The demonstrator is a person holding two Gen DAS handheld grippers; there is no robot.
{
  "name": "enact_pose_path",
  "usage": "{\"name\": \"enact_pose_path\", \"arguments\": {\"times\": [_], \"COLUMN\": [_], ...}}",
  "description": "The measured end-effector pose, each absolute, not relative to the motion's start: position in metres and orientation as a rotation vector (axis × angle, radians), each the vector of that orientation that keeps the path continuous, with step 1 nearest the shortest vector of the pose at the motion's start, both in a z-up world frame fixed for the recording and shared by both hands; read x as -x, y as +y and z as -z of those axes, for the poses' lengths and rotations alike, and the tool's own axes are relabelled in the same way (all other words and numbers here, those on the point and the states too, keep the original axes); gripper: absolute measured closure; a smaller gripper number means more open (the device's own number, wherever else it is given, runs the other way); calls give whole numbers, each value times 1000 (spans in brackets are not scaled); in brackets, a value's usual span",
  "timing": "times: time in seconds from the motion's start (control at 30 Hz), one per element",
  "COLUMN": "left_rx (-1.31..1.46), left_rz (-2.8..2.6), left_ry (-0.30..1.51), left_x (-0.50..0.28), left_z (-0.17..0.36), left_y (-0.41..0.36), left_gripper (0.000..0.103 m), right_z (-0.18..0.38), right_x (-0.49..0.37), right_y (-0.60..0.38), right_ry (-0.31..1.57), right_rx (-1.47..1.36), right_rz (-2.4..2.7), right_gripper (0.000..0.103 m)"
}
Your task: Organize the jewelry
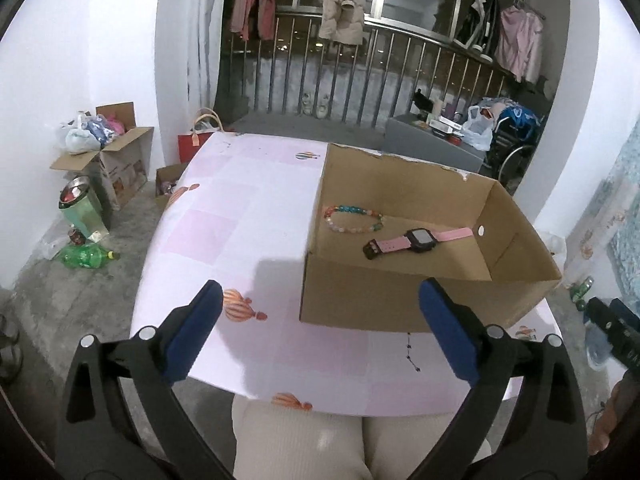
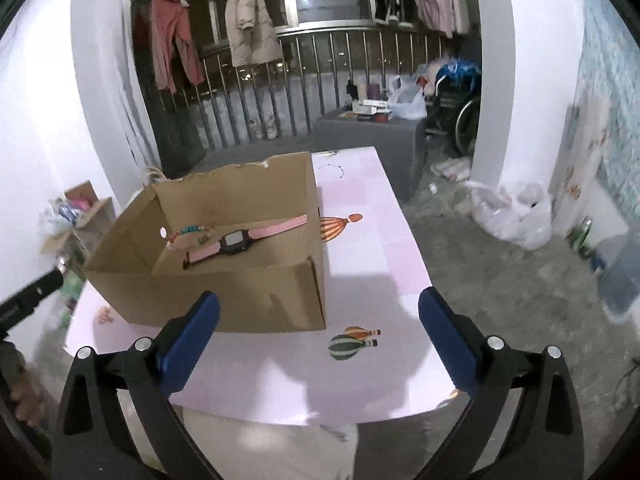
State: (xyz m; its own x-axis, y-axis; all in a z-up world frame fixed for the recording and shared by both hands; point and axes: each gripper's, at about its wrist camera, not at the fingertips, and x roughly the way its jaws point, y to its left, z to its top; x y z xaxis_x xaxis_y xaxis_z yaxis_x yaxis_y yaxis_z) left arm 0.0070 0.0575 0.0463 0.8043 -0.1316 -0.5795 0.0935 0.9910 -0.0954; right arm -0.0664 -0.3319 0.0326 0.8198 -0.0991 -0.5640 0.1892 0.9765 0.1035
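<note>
An open cardboard box (image 1: 360, 304) stands on the pink-checked table (image 1: 240, 208). Inside lie a multicoloured bead bracelet (image 1: 353, 219) and a pink-strapped watch (image 1: 420, 239) with a black face. In the right wrist view the box (image 2: 224, 300) holds the same watch (image 2: 236, 242) and bracelet (image 2: 191, 233). A thin dark chain (image 1: 411, 354) lies on the table just in front of the box; another thin necklace (image 2: 335, 168) lies at the table's far end. My left gripper (image 1: 320, 300) is open and empty, above the table's near edge. My right gripper (image 2: 319, 312) is open and empty, right of the box.
The table edge runs close to a person's lap (image 1: 344, 440). The floor around holds cardboard boxes (image 1: 116, 160), bottles (image 1: 86, 257) and plastic bags (image 2: 516, 216). A railing with hanging clothes (image 1: 344, 4) stands behind. The other gripper shows at the right edge (image 1: 616, 332).
</note>
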Motion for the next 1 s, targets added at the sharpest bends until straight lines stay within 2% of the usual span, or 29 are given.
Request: {"name": "enact_pose_path", "arguments": {"times": [0.37,0.6,1.0], "left_rx": [-96,-110,-102], "left_rz": [20,-15,41], "left_ry": [525,633,741], "left_x": [22,6,-8], "left_z": [-58,-50,-31], "left_y": [34,40,32], "left_gripper": [8,8,8], "right_z": [-48,-43,-16], "right_x": [74,68,43], "right_y": [-304,-299,-304], "right_ry": [539,576,756], "right_rx": [-26,-12,-91], "right_rz": [246,227,172], "right_gripper": [6,6,6]}}
